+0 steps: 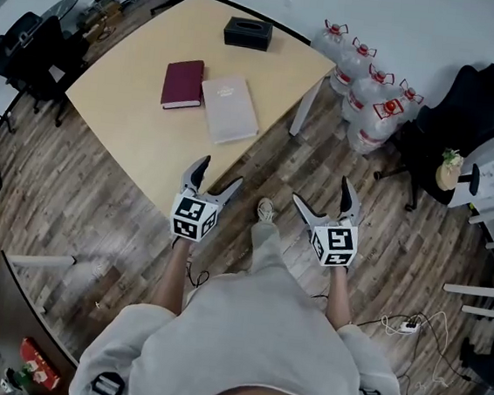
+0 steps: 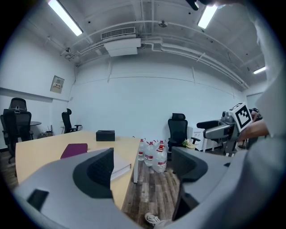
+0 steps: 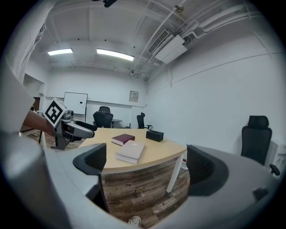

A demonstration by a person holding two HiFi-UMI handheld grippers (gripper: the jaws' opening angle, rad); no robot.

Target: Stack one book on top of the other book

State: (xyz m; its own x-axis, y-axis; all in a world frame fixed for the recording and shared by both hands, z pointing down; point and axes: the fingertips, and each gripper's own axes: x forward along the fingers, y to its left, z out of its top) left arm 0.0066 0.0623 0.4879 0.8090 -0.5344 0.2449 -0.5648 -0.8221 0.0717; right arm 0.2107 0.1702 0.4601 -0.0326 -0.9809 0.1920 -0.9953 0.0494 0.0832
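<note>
The person stands on the wood floor (image 1: 95, 220) in front of a pale wooden bench (image 1: 125, 109), a tool in each hand. The left tool (image 1: 219, 172) is held close to the near edge of the bench; its own view shows the jaws wide apart with nothing between them, only floor and a cluster of water bottles (image 2: 153, 156) beyond. The right tool (image 1: 322, 191) is held over the floor, clear of the bench, its jaws equally spread and empty, and its view looks across at the bench top. Two books lie flat there, side by side. The maroon book (image 1: 183, 84) is the farther one and sits to the left in the head view. The pale book (image 1: 229, 109), the larger of the two, lies just beside it on the right and reaches nearer to the person; neither rests on the other. A black box (image 1: 248, 33) stands well apart from them near the far edge. A black office chair (image 1: 461, 118) stands past the bottles on the right, and one shoe (image 1: 266, 209) shows between the two tools.
</note>
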